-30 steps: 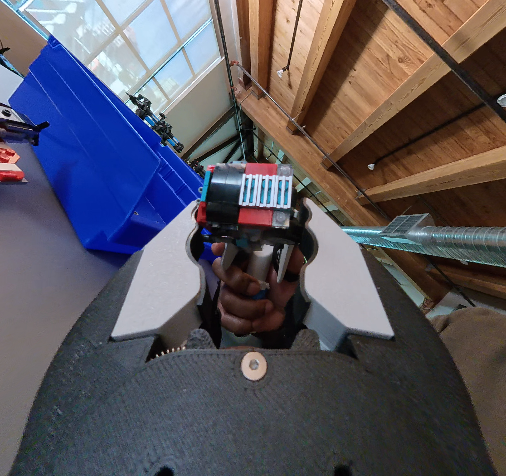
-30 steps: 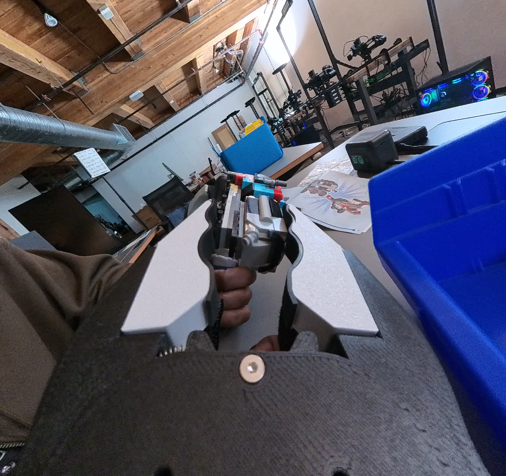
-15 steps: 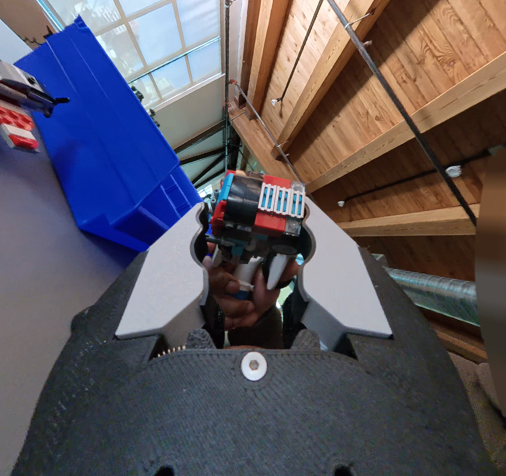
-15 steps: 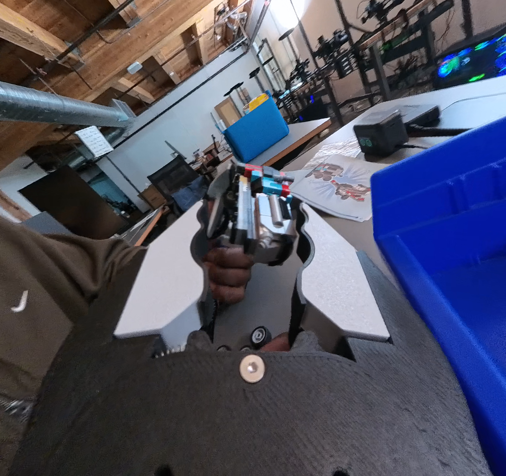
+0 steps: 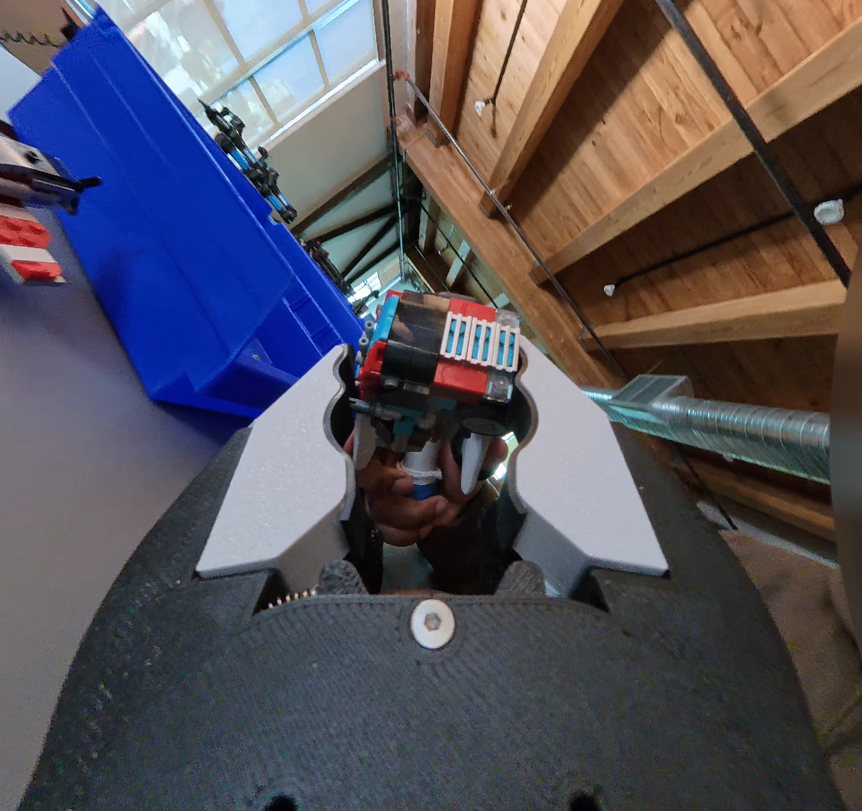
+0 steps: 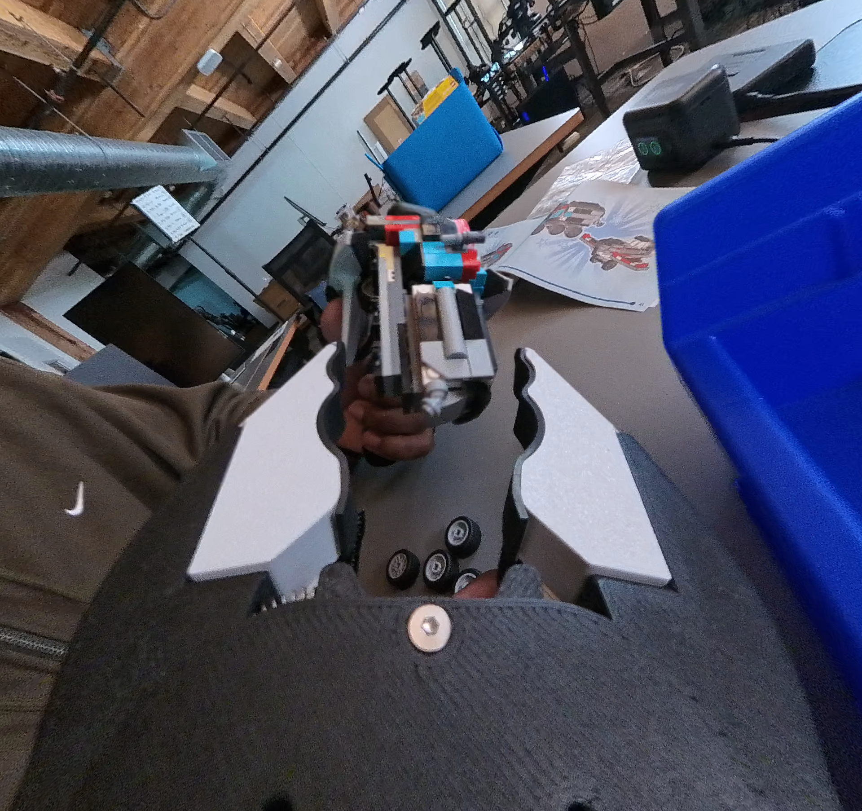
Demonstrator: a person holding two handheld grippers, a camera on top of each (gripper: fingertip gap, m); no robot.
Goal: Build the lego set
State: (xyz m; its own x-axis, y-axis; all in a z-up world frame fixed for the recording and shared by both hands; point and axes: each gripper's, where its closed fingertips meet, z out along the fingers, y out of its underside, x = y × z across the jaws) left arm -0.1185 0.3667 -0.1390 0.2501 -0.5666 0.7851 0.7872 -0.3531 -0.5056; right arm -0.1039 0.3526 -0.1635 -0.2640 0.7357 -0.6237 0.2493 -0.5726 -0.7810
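Two views. In the left wrist view, your left tongs [image 5: 431, 368] clamp the brick-built truck [image 5: 443, 359], both pads pressed to its sides, above the counter [image 5: 70, 415] beside the blue bin [image 5: 177, 252]. In the right wrist view, your right tongs [image 6: 427, 368] stand wide open; the truck [image 6: 420, 322] sits between the fingers, untouched, with loose wheels [image 6: 434, 555] below on the counter.
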